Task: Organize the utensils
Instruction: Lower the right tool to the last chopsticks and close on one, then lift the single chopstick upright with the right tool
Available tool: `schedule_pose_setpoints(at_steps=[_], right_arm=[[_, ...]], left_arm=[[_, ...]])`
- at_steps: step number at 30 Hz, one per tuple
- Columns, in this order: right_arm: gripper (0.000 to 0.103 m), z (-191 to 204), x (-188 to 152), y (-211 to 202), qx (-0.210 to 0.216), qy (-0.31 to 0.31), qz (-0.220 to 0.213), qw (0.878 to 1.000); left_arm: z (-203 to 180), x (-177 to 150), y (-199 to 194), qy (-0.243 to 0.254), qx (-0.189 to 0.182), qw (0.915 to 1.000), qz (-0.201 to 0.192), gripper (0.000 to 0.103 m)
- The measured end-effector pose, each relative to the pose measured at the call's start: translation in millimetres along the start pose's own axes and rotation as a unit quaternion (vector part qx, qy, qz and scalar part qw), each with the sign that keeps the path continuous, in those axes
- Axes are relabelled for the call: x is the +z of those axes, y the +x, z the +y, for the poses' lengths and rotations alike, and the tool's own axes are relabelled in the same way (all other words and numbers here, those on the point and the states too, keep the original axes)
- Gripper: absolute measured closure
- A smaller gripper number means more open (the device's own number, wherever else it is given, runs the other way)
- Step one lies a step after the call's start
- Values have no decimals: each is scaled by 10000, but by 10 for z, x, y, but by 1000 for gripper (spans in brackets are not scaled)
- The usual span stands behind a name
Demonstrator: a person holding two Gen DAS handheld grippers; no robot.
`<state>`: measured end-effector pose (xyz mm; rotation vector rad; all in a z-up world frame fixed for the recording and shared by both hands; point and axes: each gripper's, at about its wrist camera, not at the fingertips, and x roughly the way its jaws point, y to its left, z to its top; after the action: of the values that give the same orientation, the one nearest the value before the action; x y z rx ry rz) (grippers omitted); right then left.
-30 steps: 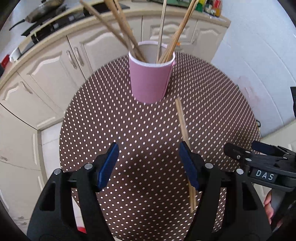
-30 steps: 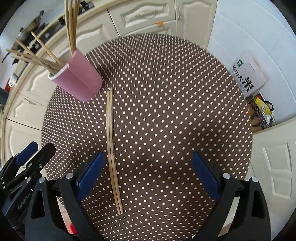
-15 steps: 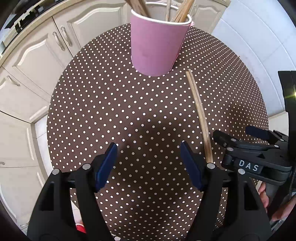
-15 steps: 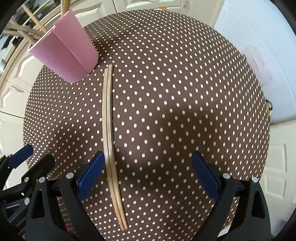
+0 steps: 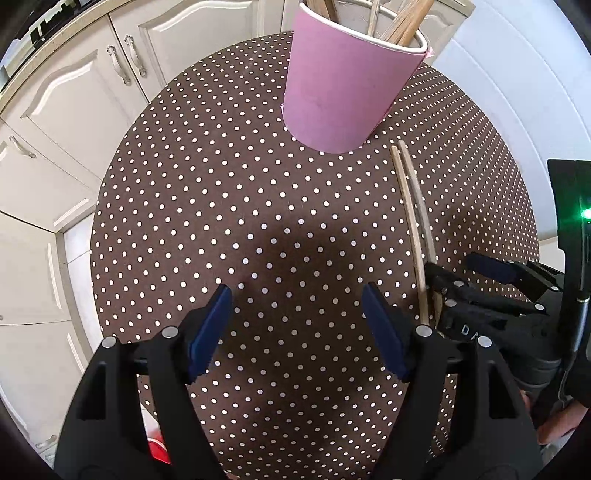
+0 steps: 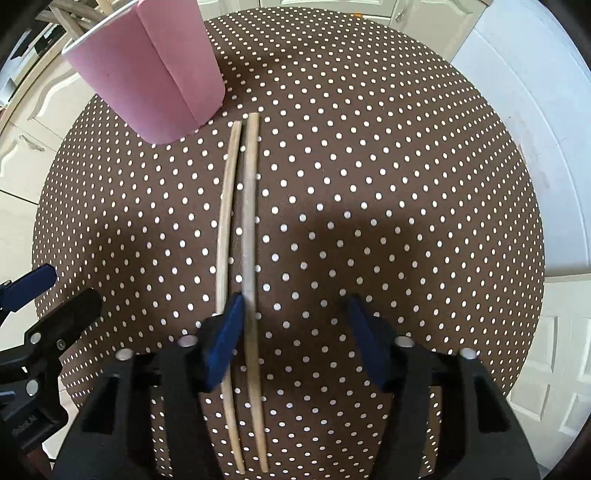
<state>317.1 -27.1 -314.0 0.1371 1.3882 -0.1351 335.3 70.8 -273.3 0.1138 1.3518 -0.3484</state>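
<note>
A: Right gripper (image 6: 293, 325)?
B: Pointing down over the brown polka-dot table (image 6: 406, 184), jaws closing. Straddling the chopsticks (image 6: 236, 221) low on their length: right stick inside the gap, tight against the left blue pad (image 6: 225, 339); left stick passing under or behind that pad, can't tell which side. Right pad well clear of the wood, so not clamped yet.

A: Chopsticks' position?
B: Flat on the table, side by side, nearly parallel, slim gap between. Far tips just beside the base of the pink cup (image 6: 155, 70); touching or not, can't tell. Near ends running below the gripper toward the bottom of the right wrist view.

A: Cup?
B: Upright at the far side of the table, already stuffed with wooden sticks (image 5: 399, 18) leaning out of the rim. Seam down the side facing the right camera.

A: Left gripper (image 5: 297, 317)?
B: Jaws apart and opening a little more, nothing between them, only dotted cloth below. Parked just left of the chopsticks (image 5: 413, 206). Right gripper (image 5: 480, 291) seen at the lower right from there, down at the sticks' near end.

A: Surroundings?
B: Cream cabinet doors (image 5: 74, 92) behind, white tile floor (image 6: 535, 129) to the right, fingers of a person's hand (image 5: 554, 424) at the left view's lower right edge
</note>
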Motion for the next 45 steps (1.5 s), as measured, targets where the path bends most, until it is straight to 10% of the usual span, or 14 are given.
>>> schedule_pose_setpoints(at_steps=[8, 23, 34, 43, 45], right_arm=[[97, 91, 134, -13, 139, -59, -218, 9996], [98, -892, -41, -96, 765, 579, 29, 9954], [98, -1551, -268, -72, 1597, 927, 46, 9828], [99, -1806, -330, -72, 2032, 874, 105, 9752], [99, -1845, -330, -100, 2070, 818, 146, 9748]], left_arm=[[-115, -26, 9, 7, -23, 10000, -2, 31], [-656, -130, 116, 120, -142, 9996, 232, 31], [-1220, -45, 442, -93, 688, 9964, 477, 32], [-1214, -167, 527, -612, 402, 9964, 423, 96], [-1153, -145, 497, -756, 353, 9956, 427, 97]])
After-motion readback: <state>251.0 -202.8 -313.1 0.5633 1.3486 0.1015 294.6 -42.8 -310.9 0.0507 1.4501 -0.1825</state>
